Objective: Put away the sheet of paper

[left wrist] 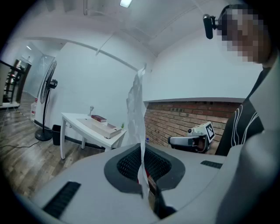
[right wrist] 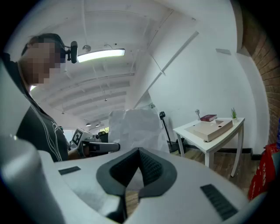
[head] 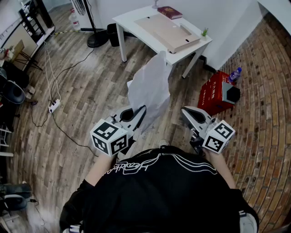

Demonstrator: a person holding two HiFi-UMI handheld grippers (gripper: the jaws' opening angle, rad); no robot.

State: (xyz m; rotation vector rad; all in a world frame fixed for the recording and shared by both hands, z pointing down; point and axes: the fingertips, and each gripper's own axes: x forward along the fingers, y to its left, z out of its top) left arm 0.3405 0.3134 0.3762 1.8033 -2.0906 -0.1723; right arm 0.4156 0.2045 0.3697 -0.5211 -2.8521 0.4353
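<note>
A crumpled white sheet of paper (head: 150, 88) stands upright in front of me, above the wooden floor. My left gripper (head: 141, 111) is shut on its lower edge. In the left gripper view the paper (left wrist: 136, 109) rises edge-on from between the black pads (left wrist: 127, 164). My right gripper (head: 185, 111) is level with it, to the right of the sheet and not touching it, jaws shut with nothing in them. The right gripper view shows the paper (right wrist: 133, 127) broadside, with the left gripper (right wrist: 94, 146) behind it.
A white table (head: 136, 20) stands ahead, carrying a flat wooden box (head: 166, 29) and a dark red book (head: 169, 12). A red crate (head: 217, 93) and a bottle (head: 234, 74) sit by the brick wall. A fan base (head: 97, 41), a power strip (head: 54, 105) and cables lie at the left.
</note>
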